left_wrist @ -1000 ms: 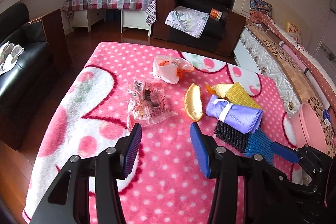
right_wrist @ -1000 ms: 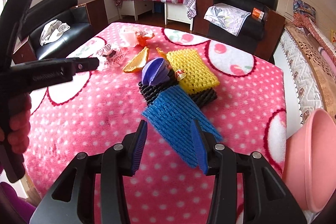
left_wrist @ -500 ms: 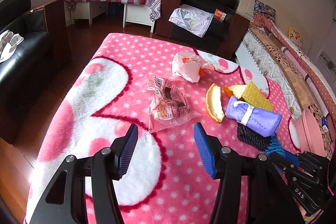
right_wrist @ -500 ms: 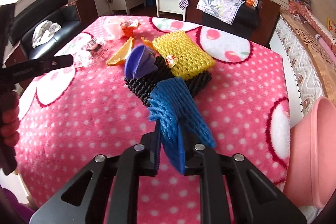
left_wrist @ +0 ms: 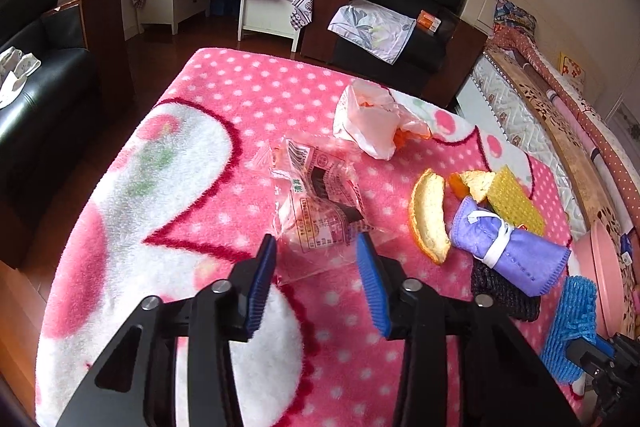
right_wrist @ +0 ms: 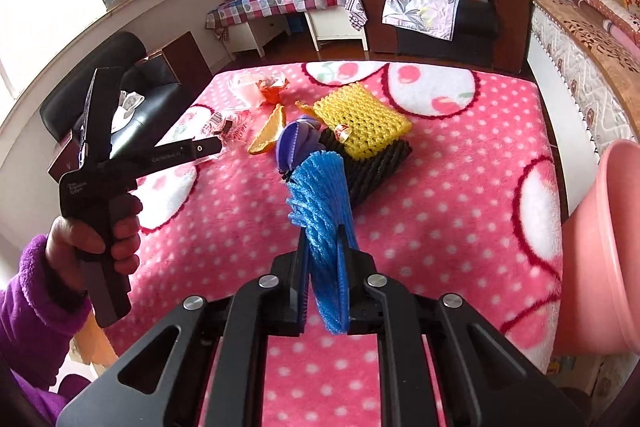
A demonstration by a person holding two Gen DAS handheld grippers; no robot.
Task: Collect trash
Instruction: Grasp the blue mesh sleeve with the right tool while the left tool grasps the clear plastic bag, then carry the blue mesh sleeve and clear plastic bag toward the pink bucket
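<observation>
My right gripper (right_wrist: pixel 322 239) is shut on a blue foam net (right_wrist: pixel 320 195) and holds it lifted off the pink dotted blanket (right_wrist: pixel 460 179); the net also shows in the left wrist view (left_wrist: pixel 572 323). My left gripper (left_wrist: pixel 316 247) is open, its jaws either side of the near edge of a clear plastic wrapper (left_wrist: pixel 320 203). Beyond lie a crumpled white bag (left_wrist: pixel 372 123), an orange peel (left_wrist: pixel 430 215), a rolled purple cloth (left_wrist: pixel 508 247), a yellow foam net (right_wrist: pixel 360 119) and a black foam net (right_wrist: pixel 372 167).
A pink basin (right_wrist: pixel 600 247) stands at the right edge of the table. A black sofa (left_wrist: pixel 36 99) is to the left, a black armchair (left_wrist: pixel 400 23) behind, and a bed (left_wrist: pixel 560 131) along the right side.
My right gripper closed on the blue foam net and lifted it off the blanket. My left gripper moved forward to the clear wrapper, staying open.
</observation>
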